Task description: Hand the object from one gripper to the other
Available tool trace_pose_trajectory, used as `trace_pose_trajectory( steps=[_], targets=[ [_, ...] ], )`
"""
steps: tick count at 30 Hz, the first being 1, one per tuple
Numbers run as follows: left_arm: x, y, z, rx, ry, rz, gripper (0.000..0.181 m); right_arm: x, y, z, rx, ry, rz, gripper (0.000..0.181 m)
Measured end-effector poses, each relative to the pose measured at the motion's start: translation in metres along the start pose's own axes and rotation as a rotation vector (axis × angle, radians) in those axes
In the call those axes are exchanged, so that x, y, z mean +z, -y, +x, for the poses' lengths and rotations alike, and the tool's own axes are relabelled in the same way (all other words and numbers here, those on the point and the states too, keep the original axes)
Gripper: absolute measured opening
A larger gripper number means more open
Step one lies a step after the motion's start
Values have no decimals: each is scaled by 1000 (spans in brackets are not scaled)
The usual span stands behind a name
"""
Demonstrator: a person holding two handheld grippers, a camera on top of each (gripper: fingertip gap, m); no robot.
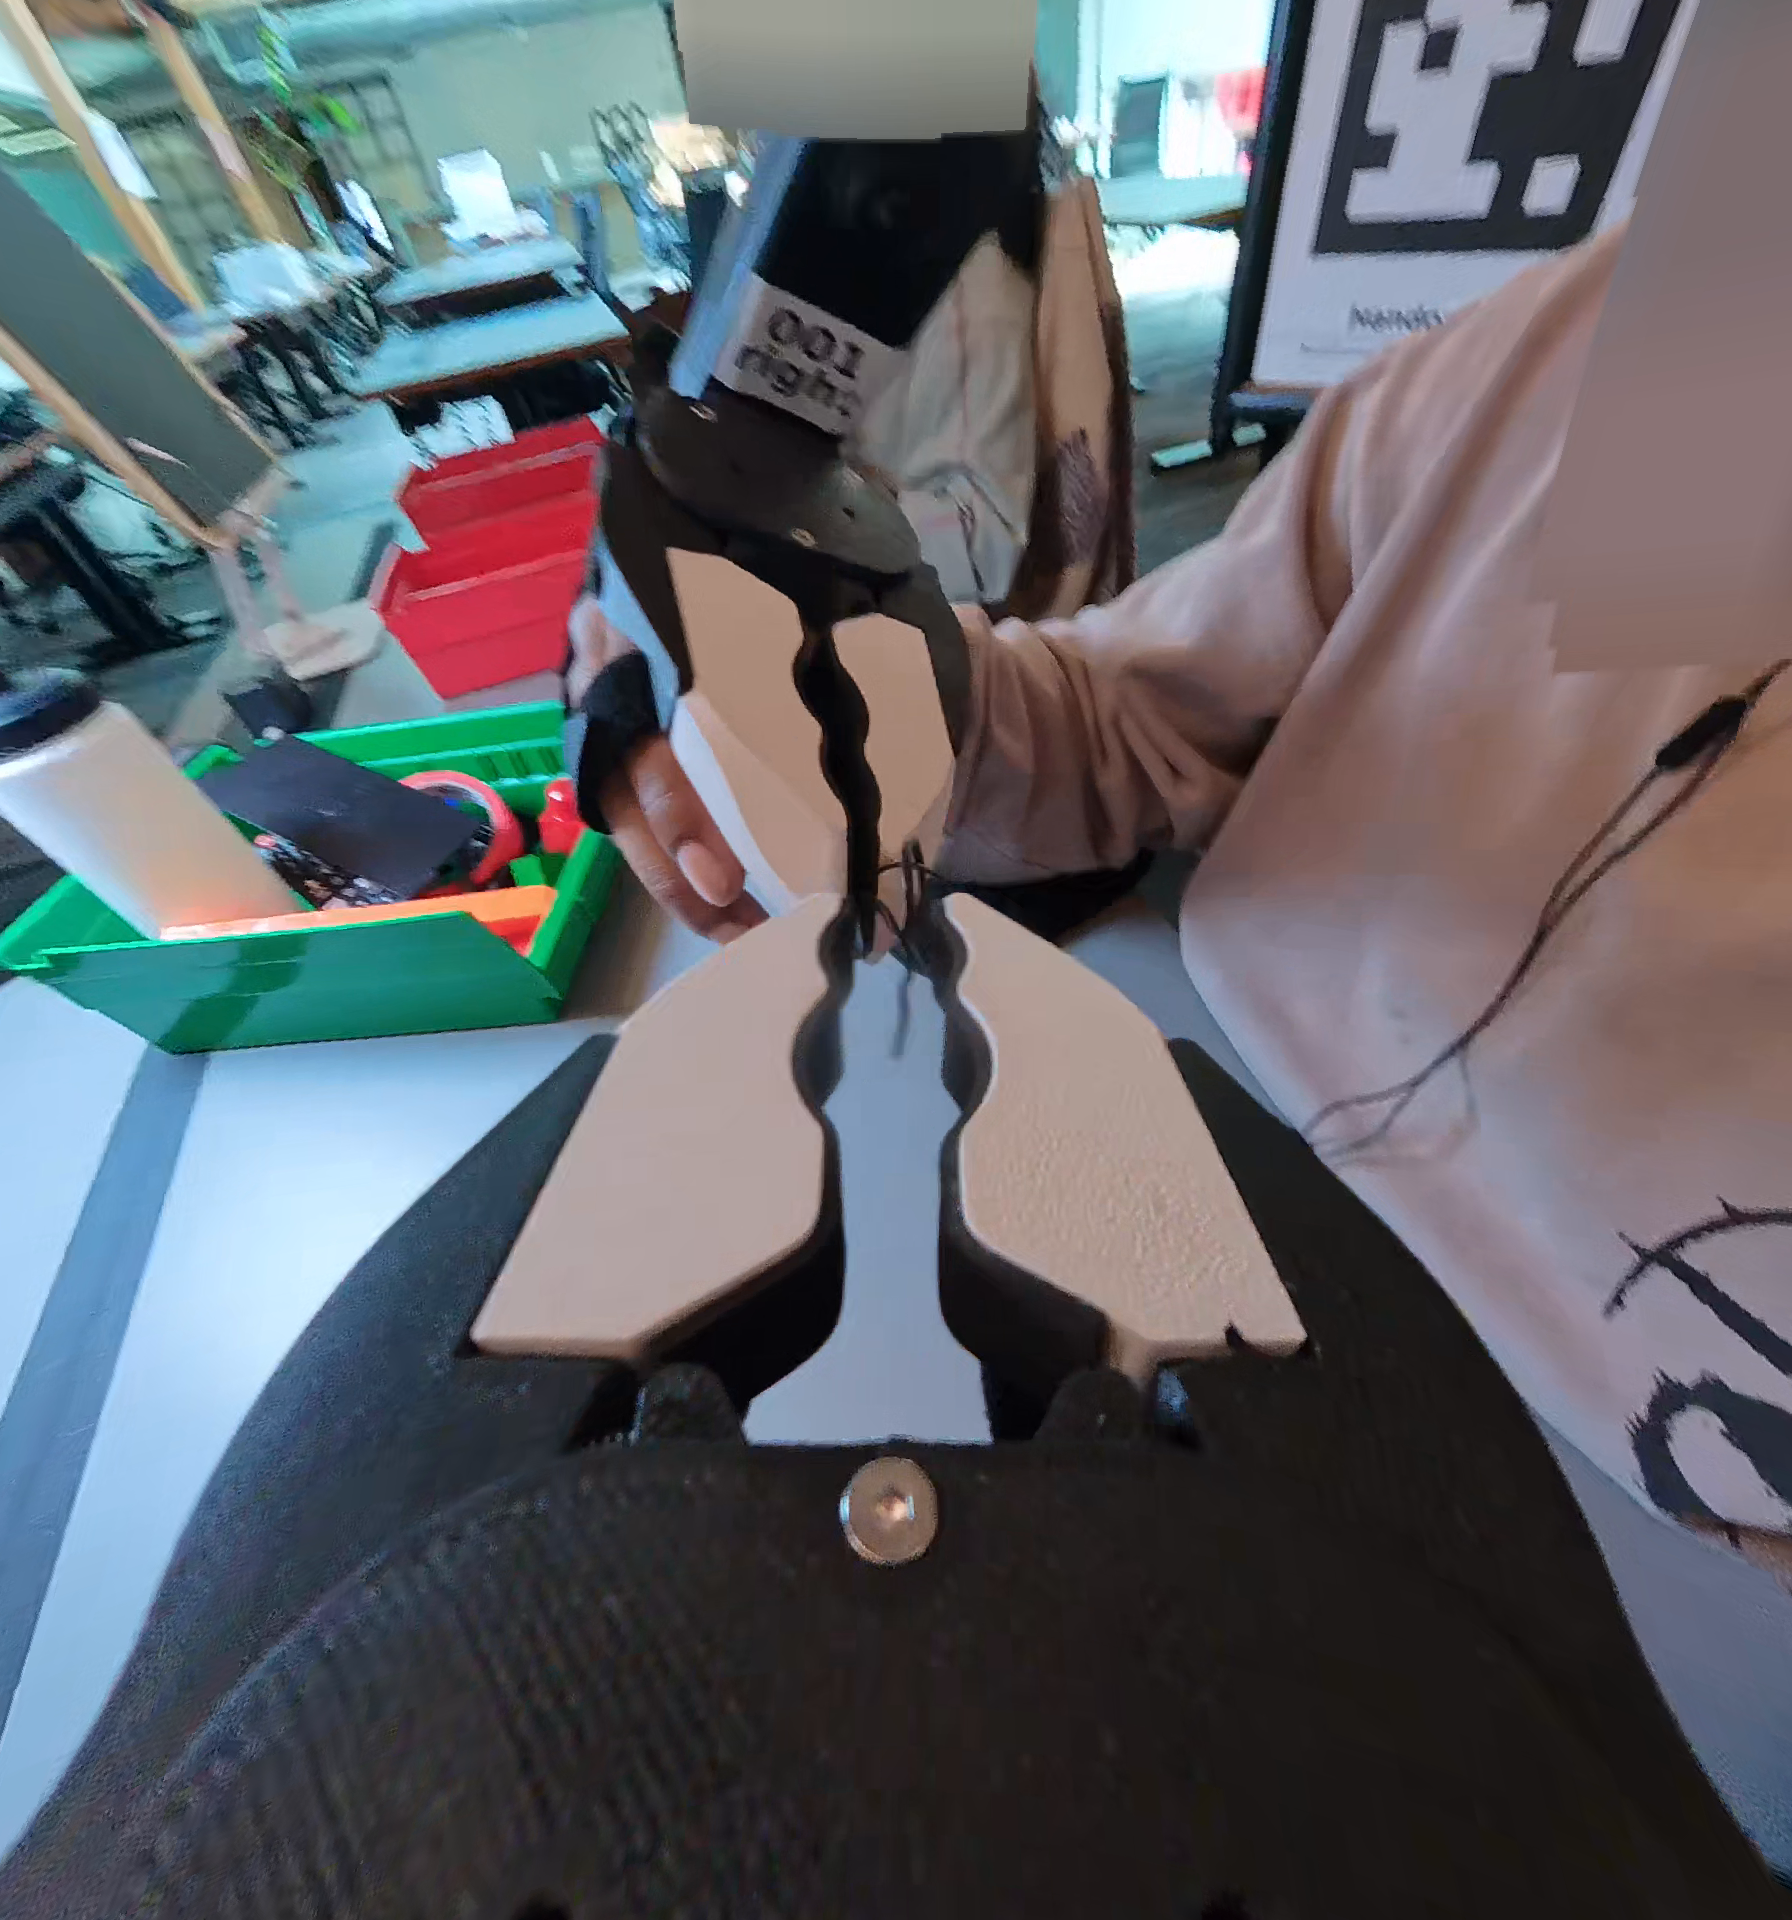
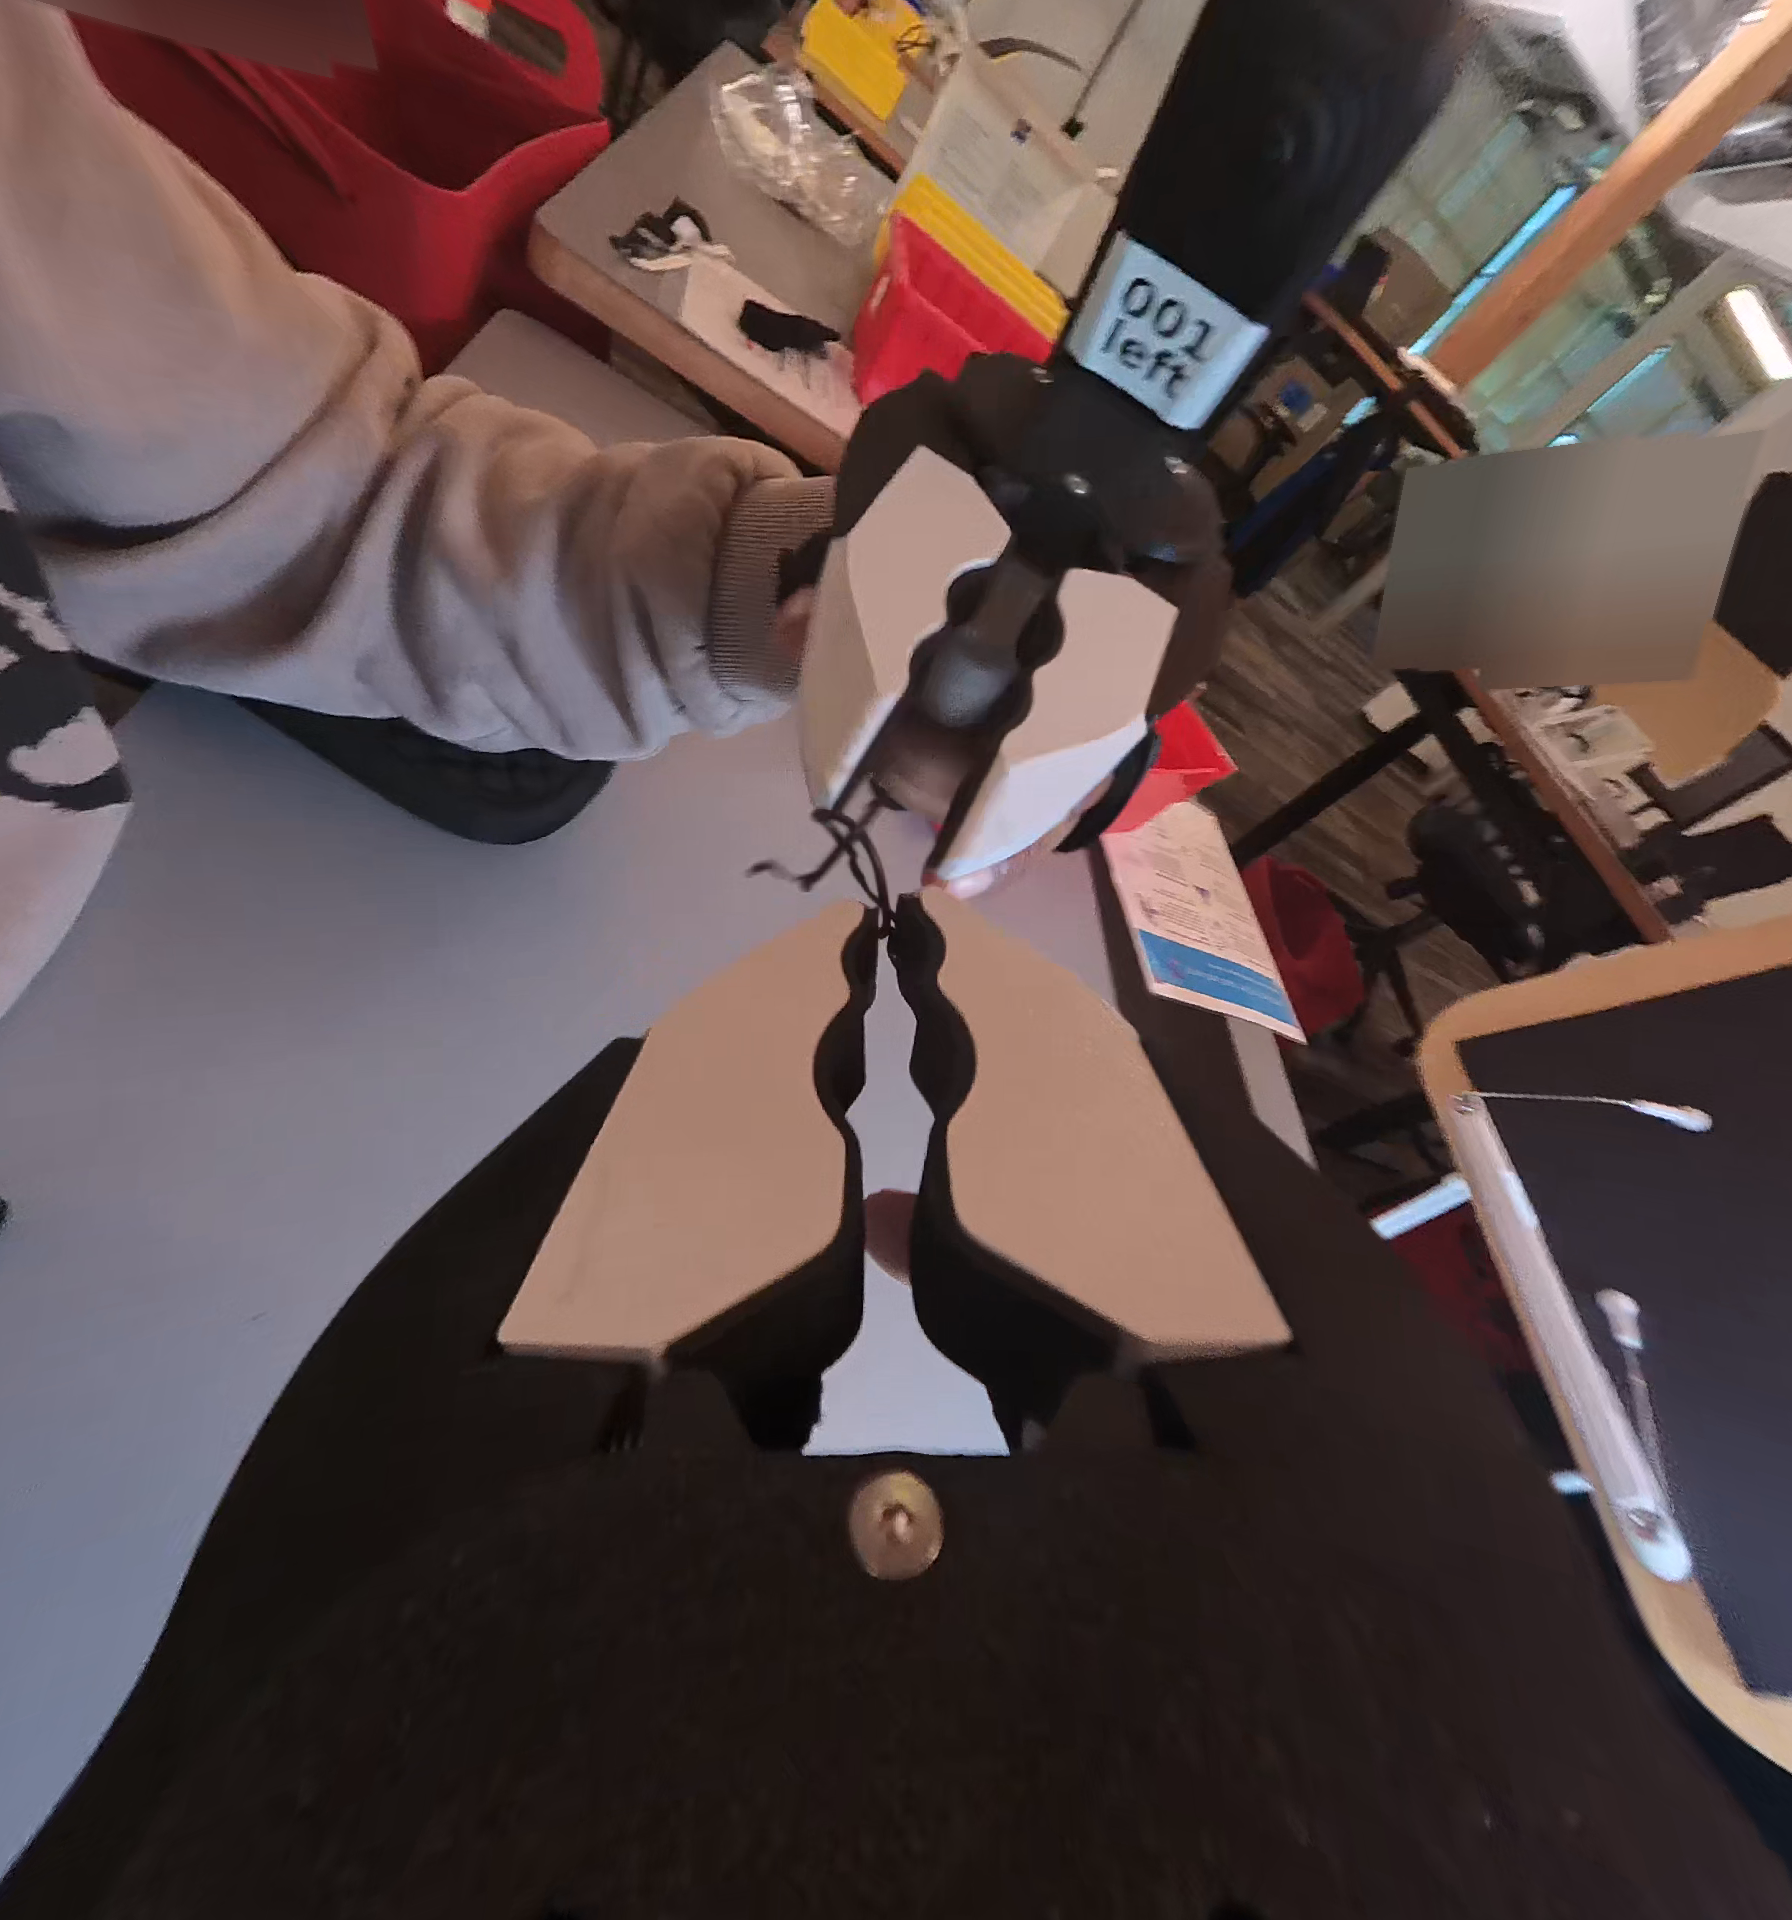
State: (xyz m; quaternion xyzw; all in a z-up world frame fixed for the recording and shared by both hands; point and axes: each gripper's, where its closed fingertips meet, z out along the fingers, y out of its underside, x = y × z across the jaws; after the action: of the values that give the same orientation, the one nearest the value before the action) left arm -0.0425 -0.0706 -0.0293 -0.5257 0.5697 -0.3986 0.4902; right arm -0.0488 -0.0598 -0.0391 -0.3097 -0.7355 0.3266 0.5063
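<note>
The object is a thin black tangled cord [image 2: 848,854]. My right gripper [image 2: 887,912] is shut on its lower end, fingertips pressed together. My left gripper [image 2: 887,842] faces it from above in the right wrist view, jaws a little apart, with the cord's loose loops at its tips. In the left wrist view, my left gripper [image 1: 894,920] shows a narrow gap between its fingers. The right gripper [image 1: 866,930] comes down into that gap, shut, and a strand of the cord [image 1: 900,1013] hangs there. Both grippers are held above the grey table [image 1: 300,1164].
A green bin [image 1: 279,987] with a white bottle [image 1: 113,810] and tape stands at the left, red bins [image 1: 497,561] behind it. The person's beige sleeve [image 1: 1287,623] is at the right. A leaflet [image 2: 1204,925] lies at the table edge beside a black-topped table [image 2: 1702,1299]. The tips of both grippers are at nearly the same place.
</note>
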Motion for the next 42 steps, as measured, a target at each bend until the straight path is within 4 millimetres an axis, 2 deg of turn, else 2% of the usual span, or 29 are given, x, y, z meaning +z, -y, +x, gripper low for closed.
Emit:
trace_pose_trajectory(
  steps=[3,5,9,12,19,25,28,34,38,42],
  targets=[
    [-18,17,-20,-48,97,129,29,-11,2,34,-61,-225,1,3],
    [-30,24,-38,-112,185,202,28,-22,6,57,-168,-410,-1,3],
    [-36,23,-55,-289,180,297,26,-33,6,79,-400,-649,-76,3],
    [-35,17,-63,-313,200,303,26,-33,4,80,-432,-665,-89,3],
    [-32,14,-64,-292,220,275,25,-39,0,86,-409,-685,-93,3],
    [-21,1,-67,-300,227,219,24,-42,-5,91,-387,-697,-98,3],
    [-16,3,-64,-321,190,245,24,-40,-7,89,-415,-689,-101,3],
    [-21,24,-68,-545,113,452,23,-36,-11,88,-635,-753,-137,3],
    [-21,20,-77,-697,99,507,24,-26,-17,85,-850,-812,-211,3],
    [-12,3,-84,-740,151,432,20,-17,-19,82,-890,-823,-205,3]
  ],
)
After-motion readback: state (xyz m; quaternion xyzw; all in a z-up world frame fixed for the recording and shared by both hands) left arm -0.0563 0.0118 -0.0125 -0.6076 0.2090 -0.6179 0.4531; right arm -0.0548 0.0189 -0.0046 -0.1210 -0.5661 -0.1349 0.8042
